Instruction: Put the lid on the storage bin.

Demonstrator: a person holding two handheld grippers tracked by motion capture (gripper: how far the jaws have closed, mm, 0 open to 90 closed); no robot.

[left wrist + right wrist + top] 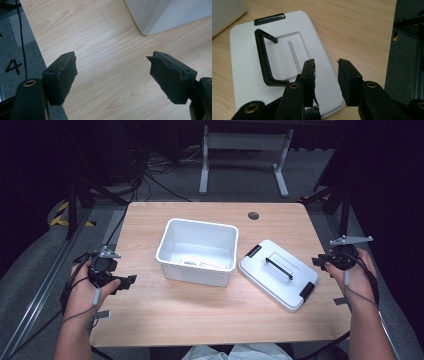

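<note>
An open white plastic bin [197, 274] stands at the middle of the wooden table [210, 315]. Its white lid [265, 272] lies flat to the right of it, with a black handle [279, 268] on top and black latches at both ends. My left gripper [127, 281] hovers at the table's left edge, wide open over bare wood [112, 65], and a corner of the bin [170, 15] lies ahead of it. My right gripper [319, 262] hangs just right of the lid. Its jaws [326, 67] stand partly open above the lid's [242, 75] near edge, gripping nothing; the handle [263, 60] lies beyond.
A round cable hole [253, 215] sits near the table's far edge. Behind the table stands a grey desk frame [245, 142] among loose cables on the floor. Yellow-black hazard tape [60, 215] marks the floor at the left. A paper label [197, 263] lies inside the bin.
</note>
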